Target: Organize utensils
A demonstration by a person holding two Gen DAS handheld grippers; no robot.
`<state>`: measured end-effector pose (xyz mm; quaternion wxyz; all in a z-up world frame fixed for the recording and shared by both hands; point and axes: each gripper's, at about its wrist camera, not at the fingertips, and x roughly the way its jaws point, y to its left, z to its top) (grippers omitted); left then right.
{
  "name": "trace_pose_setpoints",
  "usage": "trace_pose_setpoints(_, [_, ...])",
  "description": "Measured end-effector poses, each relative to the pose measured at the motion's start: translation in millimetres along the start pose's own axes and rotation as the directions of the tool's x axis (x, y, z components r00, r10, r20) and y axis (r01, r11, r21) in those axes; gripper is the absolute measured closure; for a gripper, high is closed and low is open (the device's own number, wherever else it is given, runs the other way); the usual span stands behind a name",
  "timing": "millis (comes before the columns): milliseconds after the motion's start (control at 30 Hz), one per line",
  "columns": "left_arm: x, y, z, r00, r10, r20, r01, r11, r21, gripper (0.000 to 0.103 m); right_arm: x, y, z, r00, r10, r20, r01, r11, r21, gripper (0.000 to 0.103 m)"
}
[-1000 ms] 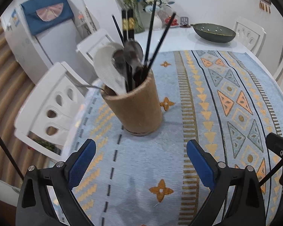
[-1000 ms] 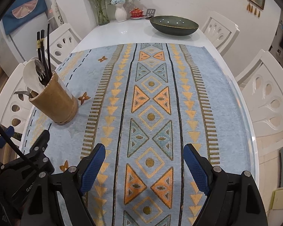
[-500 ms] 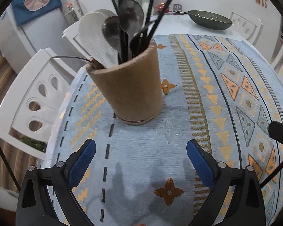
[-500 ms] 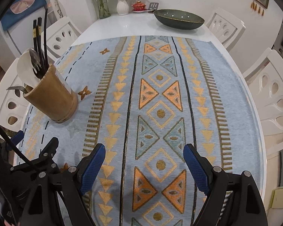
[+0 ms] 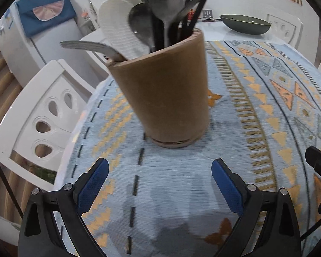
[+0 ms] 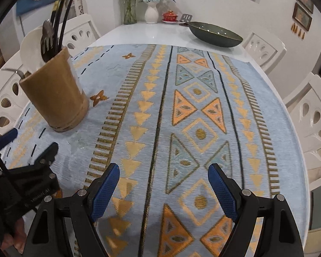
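A tan utensil holder (image 5: 164,90) stands on the patterned blue cloth (image 5: 256,128), close in front of my left gripper (image 5: 159,182). It is stuffed with metal spoons (image 5: 165,2), a fork (image 5: 89,46), a white rice paddle (image 5: 119,23) and black chopsticks (image 5: 200,2). The left jaws are open and hold nothing; the holder stands just beyond the fingertips. In the right wrist view the holder (image 6: 55,94) sits at the left, and my right gripper (image 6: 163,182) hangs open over bare cloth (image 6: 182,117).
A dark green bowl (image 6: 215,34), flower vases (image 6: 150,10) and a red lidded cup (image 6: 170,17) stand at the table's far end. White chairs (image 5: 42,117) (image 6: 314,124) ring the table. A fridge with a blue cover (image 5: 45,19) stands at the back left.
Both grippers have come down and forward toward the table. The holder now looms much larger and nearer in the left wrist view. Both pairs of jaws kept the same width.
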<state>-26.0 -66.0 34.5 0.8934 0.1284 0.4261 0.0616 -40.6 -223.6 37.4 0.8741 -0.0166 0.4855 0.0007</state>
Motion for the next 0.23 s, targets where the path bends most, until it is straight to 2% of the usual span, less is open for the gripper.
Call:
trace_pose_setpoints(133, [4.5, 5.6, -0.6, 1.000, -0.019, 0.010, 0.020, 0.999, -0.027, 0.006, 11.5, 6.7, -4.4, 1.000, -0.005, 0.007, 0.005, 1.000, 0.012, 0.019])
trace_pose_setpoints(233, [9.6, 2.2, -0.1, 0.998, -0.054, 0.015, 0.055, 0.998, -0.008, 0.006, 20.9, 6.1, -5.3, 1.000, 0.012, -0.005, -0.012, 0.999, 0.048, 0.019])
